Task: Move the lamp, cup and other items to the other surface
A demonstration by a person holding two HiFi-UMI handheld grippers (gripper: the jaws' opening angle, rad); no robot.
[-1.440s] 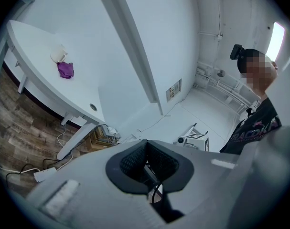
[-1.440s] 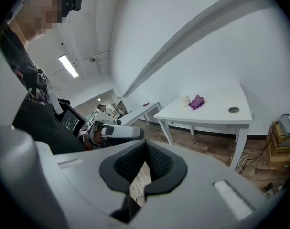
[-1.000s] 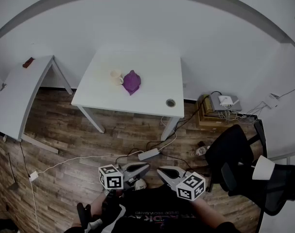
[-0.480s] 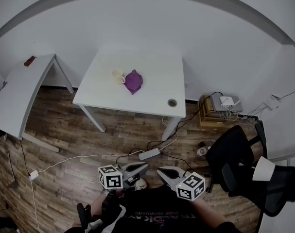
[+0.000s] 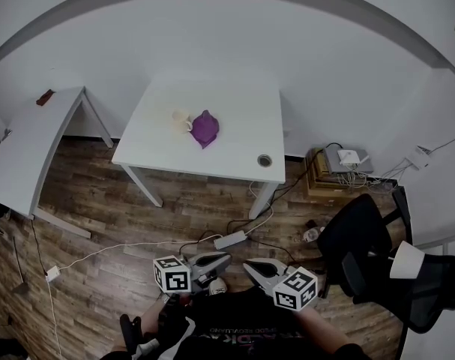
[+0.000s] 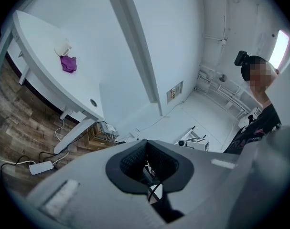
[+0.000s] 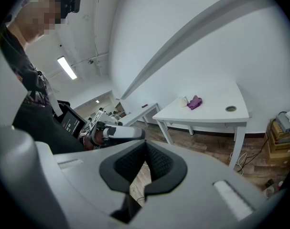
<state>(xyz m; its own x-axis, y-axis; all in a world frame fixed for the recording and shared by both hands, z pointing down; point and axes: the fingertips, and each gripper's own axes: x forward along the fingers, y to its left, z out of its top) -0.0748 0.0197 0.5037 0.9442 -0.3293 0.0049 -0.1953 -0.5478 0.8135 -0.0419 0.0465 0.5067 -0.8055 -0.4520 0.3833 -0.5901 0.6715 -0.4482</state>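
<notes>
No change: left gripper [image 5: 224,258] and right gripper [image 5: 249,263] clenched shut, empty, at bottom middle. Still far from cup [image 5: 180,118] on table [image 5: 242,118]; no moving yet.

the bench [image 5: 234,145] is plain white; on it lie a purple cloth [image 5: 205,128] and, at the cloth's nine o'clock, a cream cup [image 5: 179,118]. a second white bench [image 5: 28,148], at ten o'clock in the head view, carries a small reddish-brown thing [image 5: 44,96]. the floor [image 5: 100,208] is brown wood plank, crossed by a white power strip [image 5: 229,238]. the chair [image 5: 358,238] at four o'clock is black. the left claw [image 5: 226,258] and right claw [image 5: 247,263] are grey, with black-and-white square markers on their cubes and black cross-hatched pads [image 6: 130,160].
</notes>
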